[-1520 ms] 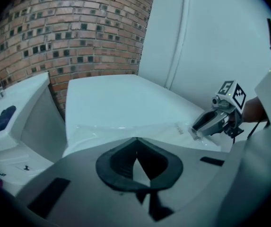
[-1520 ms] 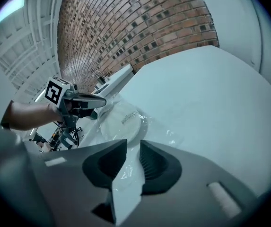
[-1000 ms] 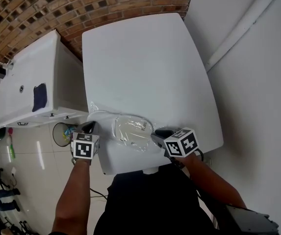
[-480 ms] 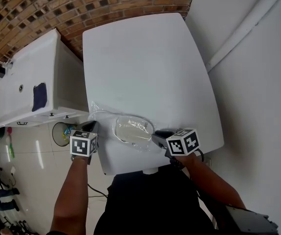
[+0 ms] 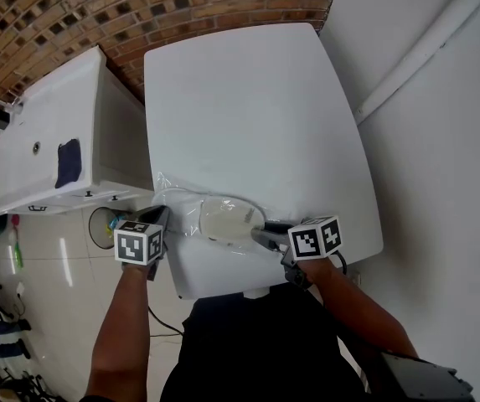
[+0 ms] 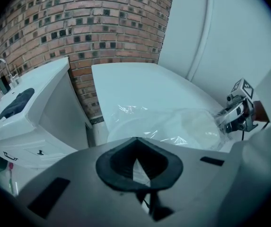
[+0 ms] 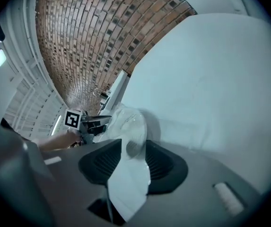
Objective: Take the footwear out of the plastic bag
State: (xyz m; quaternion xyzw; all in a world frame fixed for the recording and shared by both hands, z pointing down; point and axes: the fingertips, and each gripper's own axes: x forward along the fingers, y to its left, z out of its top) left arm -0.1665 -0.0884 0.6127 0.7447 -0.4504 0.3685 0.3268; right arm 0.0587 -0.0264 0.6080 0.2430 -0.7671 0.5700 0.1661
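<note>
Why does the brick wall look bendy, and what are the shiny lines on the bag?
Left gripper view: the wide lens curves the brick wall and darkens the corners; light glints off creases in the plastic bag. Right gripper view: same bulging.

Head view overhead (gripper views sharing plastic bag (image 5: 219,216))

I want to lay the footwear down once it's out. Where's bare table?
The far half of the table, from the plastic bag to the brick wall, is bare. The near edge is crowded by the bag and footwear.
</note>
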